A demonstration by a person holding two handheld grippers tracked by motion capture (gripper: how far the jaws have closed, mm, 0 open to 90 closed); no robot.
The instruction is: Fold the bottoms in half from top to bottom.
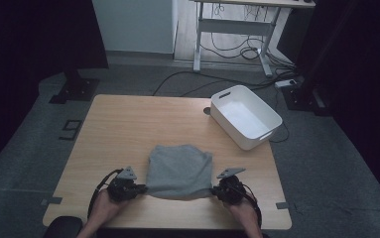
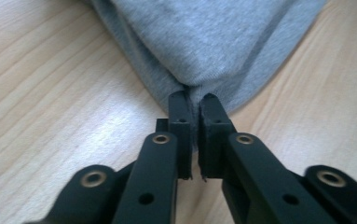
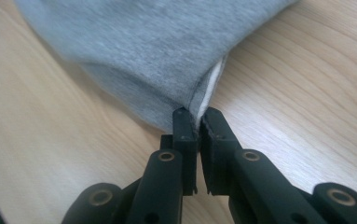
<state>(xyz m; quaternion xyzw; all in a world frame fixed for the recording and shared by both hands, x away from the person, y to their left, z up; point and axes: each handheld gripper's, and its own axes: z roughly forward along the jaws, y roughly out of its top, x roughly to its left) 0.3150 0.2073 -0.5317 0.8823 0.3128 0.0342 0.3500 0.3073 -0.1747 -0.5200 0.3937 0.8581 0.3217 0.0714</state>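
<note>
While a folded grey cloth lies at the near middle of my wooden table, I pinch its two near corners. My left gripper is clamped on the left corner, my right gripper on the right, likely so I can lift and fold it evenly. A white bin sits at the far right corner. Beyond, cables trail across a grey floor.

The high view is dim and murky, its dark corners swallowing detail around the paler desk, while both gripper views are brighter, with soft glare on the wood and blurred cloth edges.
</note>
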